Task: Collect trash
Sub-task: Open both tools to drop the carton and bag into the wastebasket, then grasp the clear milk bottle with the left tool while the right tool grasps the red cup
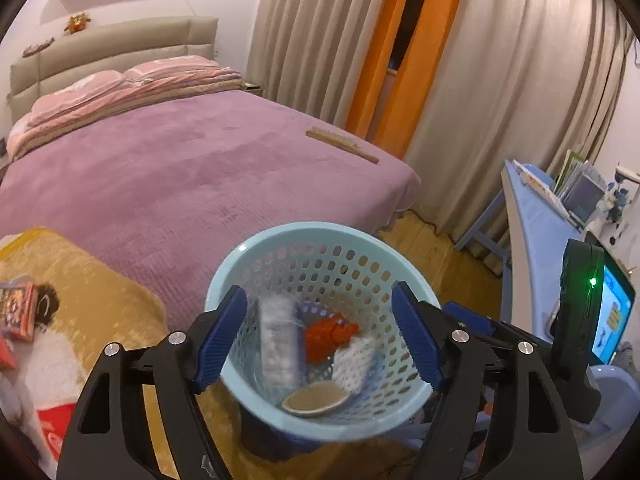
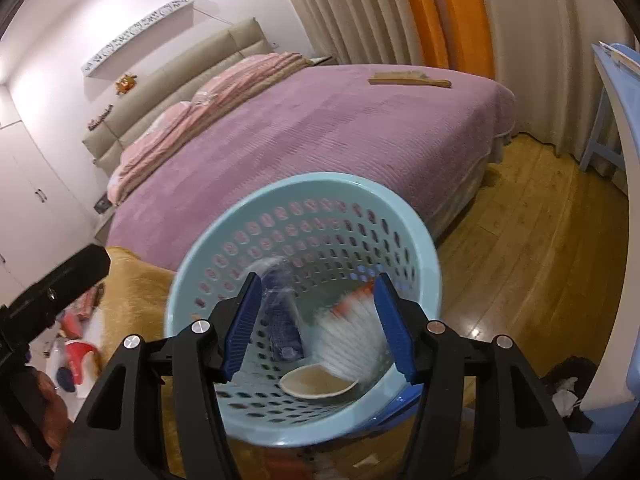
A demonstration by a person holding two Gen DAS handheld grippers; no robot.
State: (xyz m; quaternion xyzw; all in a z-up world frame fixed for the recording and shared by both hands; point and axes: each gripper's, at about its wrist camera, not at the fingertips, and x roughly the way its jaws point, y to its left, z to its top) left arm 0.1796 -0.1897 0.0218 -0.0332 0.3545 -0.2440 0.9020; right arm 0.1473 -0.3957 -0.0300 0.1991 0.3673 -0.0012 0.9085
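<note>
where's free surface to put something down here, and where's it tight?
Free: the purple bedspread, bare between the pink pillows and the wooden brush near the far edge; also the wood floor between bed and blue desk. Crowded: the blue basket already holds trash, the yellow blanket carries clutter, and the desk is packed with books.

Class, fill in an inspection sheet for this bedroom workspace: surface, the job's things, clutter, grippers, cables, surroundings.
Surface: wooden floor, partly under a yellow rug.
Job's things: light blue perforated plastic basket holding a clear plastic bottle, crumpled red wrapper, white foam net and a tan oval piece.
Clutter: wooden brush on the purple bedspread; packets on the rug.
Grippers: left gripper and right gripper over the basket, jaws open, empty.
Cables: nothing seen.
Surroundings: beige curtains, blue desk.
</note>
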